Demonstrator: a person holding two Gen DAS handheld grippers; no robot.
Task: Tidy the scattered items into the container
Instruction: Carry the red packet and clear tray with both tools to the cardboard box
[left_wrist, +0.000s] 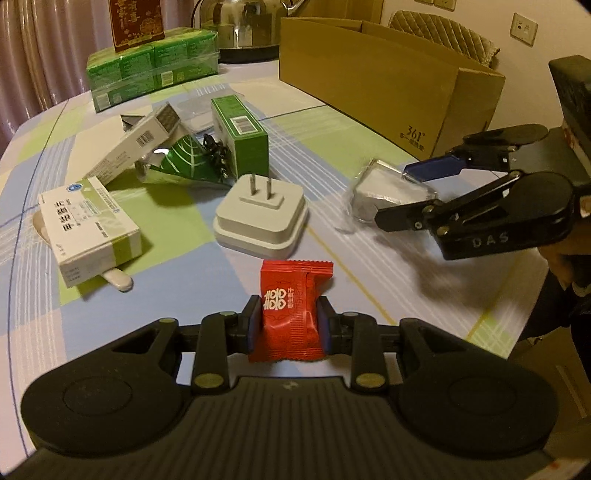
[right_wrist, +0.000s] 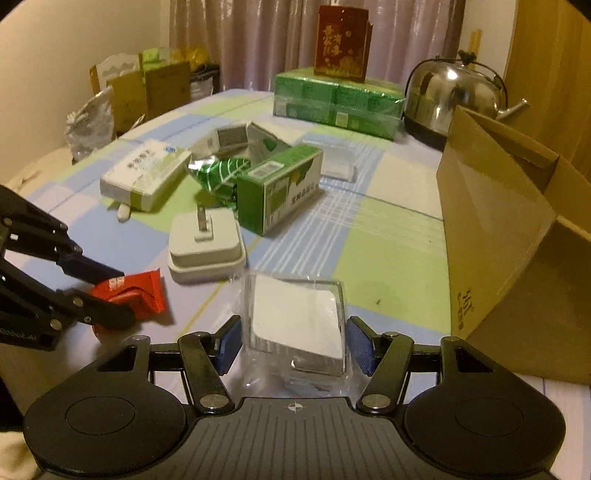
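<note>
The left gripper (left_wrist: 287, 320) is clamped on a red sachet (left_wrist: 291, 310), pinched at mid-body between both pads and raised off the table (left_wrist: 369, 155). The right gripper (right_wrist: 293, 341) is set around a clear-wrapped white block (right_wrist: 295, 317); its jaws stand apart, and whether the pads press on the wrapper cannot be told, since a narrow gap seems to show on each side.

The box (left_wrist: 369, 81) stands open at the far right of the table, well apart from both grippers. The plug (left_wrist: 262, 218), green carton (left_wrist: 240, 136), white carton (left_wrist: 88, 229) and foil packet (left_wrist: 181, 162) lie scattered between.

For the step in hand, the block should be gripped on its solid sides rather than on loose film, which is likely to slip. The sachet should be kept squeezed while it is carried over the box wall, and let go only once above the opening.
</note>
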